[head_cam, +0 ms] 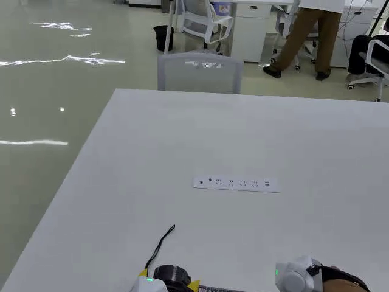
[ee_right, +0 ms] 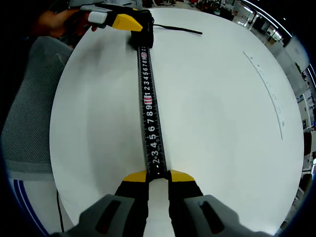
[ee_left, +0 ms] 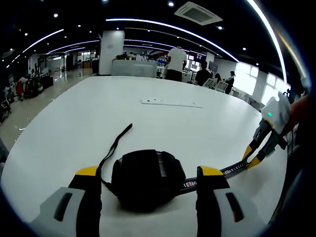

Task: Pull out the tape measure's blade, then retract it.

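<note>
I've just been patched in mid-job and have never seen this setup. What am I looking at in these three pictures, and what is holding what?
No robot: a person holds a gripper in each hand and wears a headset camera. The head view looks down from that headset at a white table with a power strip on it. The two round pictures come from cameras riding on the grippers. The left gripper has its tongs either side of the tape measure's black case; whether they pinch it I cannot tell. The right gripper is shut on the end of the blade, which is drawn out across the table. The case's strap lies loose.
</note>
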Tool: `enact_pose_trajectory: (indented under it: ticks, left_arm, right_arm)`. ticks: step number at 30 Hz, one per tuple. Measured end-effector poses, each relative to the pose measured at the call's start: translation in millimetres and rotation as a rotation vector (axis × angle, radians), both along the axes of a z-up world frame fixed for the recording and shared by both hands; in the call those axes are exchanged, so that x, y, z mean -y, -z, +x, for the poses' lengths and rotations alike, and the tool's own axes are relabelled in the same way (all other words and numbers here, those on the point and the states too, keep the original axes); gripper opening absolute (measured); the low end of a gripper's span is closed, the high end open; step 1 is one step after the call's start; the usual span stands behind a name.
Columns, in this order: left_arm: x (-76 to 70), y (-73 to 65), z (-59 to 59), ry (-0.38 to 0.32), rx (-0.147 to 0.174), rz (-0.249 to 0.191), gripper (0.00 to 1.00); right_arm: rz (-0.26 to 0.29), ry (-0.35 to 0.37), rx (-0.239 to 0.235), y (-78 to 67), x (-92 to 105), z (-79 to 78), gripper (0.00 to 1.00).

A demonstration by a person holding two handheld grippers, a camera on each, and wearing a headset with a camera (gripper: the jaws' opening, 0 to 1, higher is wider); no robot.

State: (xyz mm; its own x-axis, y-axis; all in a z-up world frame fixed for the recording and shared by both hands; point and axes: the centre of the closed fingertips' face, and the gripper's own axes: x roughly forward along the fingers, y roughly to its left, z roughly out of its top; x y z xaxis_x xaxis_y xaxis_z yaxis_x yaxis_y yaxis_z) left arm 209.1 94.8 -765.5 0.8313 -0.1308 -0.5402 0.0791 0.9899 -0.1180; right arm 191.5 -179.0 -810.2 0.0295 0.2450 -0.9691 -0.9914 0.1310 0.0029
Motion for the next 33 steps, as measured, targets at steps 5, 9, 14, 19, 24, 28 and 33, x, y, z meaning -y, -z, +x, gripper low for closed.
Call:
enact_pose_trajectory:
  ticks: [5,9,14,19,24,28,33]
  left_arm:
    - [-3.4,4.7,3.6,-0.018,-0.017,-0.019,0.73]
    - [-3.6,6.4,6.6,-0.019,-0.030,-0.020,0.69]
    - [-0.9,9.5,4.0,0.018,-0.043,-0.005,0.60]
    - [-2.2,11.5,2.7,0.030,-0.063,0.012,0.59]
    - [-1.0,13.0,2.6,0.052,-0.078,0.042,0.58]
    - [0.7,13.2,2.4,0.064,-0.090,0.080,0.57]
    - [2.4,13.5,2.8,0.082,-0.084,0.110,0.57]
  right_arm:
    - [-0.006,-0.011,0.007,2.0,-0.2,0.5,0.14]
    - [-0.013,-0.004,0.005,1.7,-1.2,-0.2,0.14]
    - [-0.014,0.003,0.005,1.8,-0.7,0.0,0.14]
    - [-0.008,0.014,0.004,1.4,-1.3,0.0,0.14]
    - [-0.007,0.015,0.005,3.0,-1.4,0.9,0.14]
    - [-0.007,0.017,0.005,5.3,-1.4,1.9,0.14]
    - [-0.004,0.019,0.007,4.5,-1.2,1.1,0.14]
